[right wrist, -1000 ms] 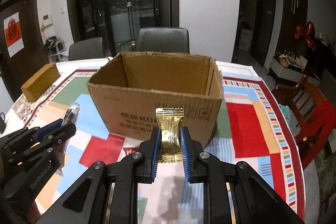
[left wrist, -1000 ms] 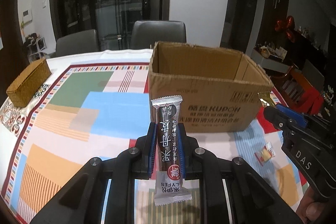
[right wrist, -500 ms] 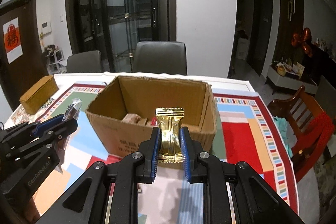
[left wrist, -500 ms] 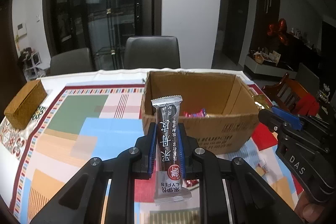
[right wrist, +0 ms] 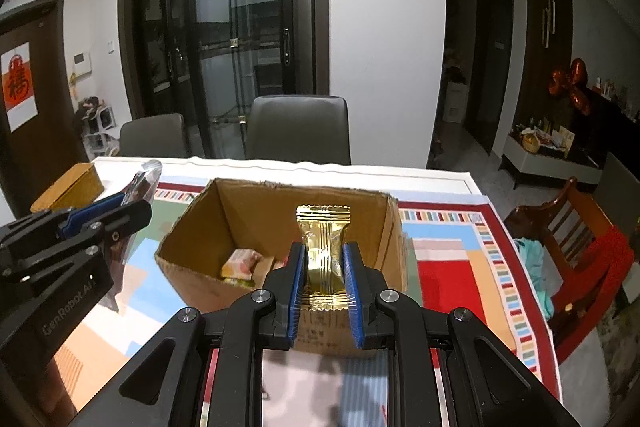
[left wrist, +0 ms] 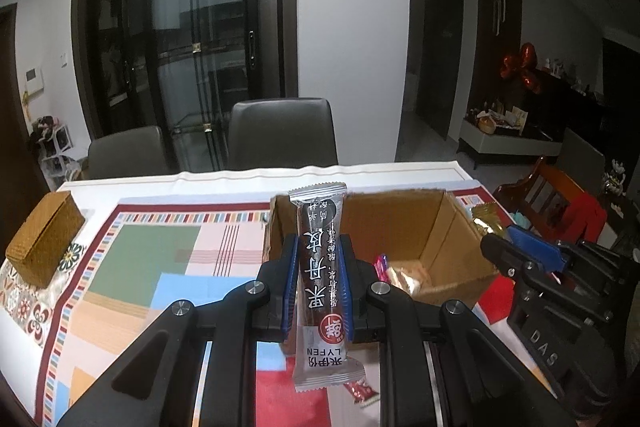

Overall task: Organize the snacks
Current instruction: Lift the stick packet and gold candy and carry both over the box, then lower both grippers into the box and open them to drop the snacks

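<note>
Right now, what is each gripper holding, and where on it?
The left gripper is shut on a dark snack stick, clamped across its lower middle. The right gripper is shut on a gold snack packet, clamped by its lower half.

I see a long dark-brown bar [left wrist: 320,267] with silver crimped ends standing upright, clamped at its middle, its print upside down. A gold foil snack [right wrist: 323,251] stands upright too, pinched at its lower half. The open brown box [right wrist: 192,267] sits on the table near its far edge, flaps up, with a few wrapped snacks [right wrist: 240,263] on its floor. A small red candy [left wrist: 362,391] lies on the cloth at the near edge.
</note>
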Motion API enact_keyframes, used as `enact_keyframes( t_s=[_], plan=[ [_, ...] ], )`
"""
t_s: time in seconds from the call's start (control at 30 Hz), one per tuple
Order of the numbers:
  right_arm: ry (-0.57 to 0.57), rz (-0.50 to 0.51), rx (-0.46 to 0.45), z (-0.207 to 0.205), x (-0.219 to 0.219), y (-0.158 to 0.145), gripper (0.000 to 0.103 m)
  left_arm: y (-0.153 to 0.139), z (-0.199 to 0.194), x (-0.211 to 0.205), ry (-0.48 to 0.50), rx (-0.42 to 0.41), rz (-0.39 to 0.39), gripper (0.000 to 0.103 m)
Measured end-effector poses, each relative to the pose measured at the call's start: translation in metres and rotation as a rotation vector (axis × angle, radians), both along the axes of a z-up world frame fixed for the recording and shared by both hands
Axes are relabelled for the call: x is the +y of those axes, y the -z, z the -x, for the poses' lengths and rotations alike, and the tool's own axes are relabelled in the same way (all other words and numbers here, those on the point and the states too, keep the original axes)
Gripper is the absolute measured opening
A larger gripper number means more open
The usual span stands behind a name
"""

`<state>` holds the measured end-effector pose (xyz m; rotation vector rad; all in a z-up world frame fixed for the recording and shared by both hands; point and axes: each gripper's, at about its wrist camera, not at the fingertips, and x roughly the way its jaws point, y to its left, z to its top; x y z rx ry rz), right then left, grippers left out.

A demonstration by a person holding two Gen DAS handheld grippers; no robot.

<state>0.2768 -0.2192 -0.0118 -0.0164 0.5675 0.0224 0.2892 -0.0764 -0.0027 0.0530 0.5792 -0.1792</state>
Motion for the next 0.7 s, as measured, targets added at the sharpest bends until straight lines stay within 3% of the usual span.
enact_keyframes(
  t_s=[0.7],
  plan=[
    [0.038, 0.013, -0.001, -0.037, -0.001, -0.005, 0.021, 0.001, -0.048, -0.005, 0.031, 0.004, -0.017, 0.019]
  ],
)
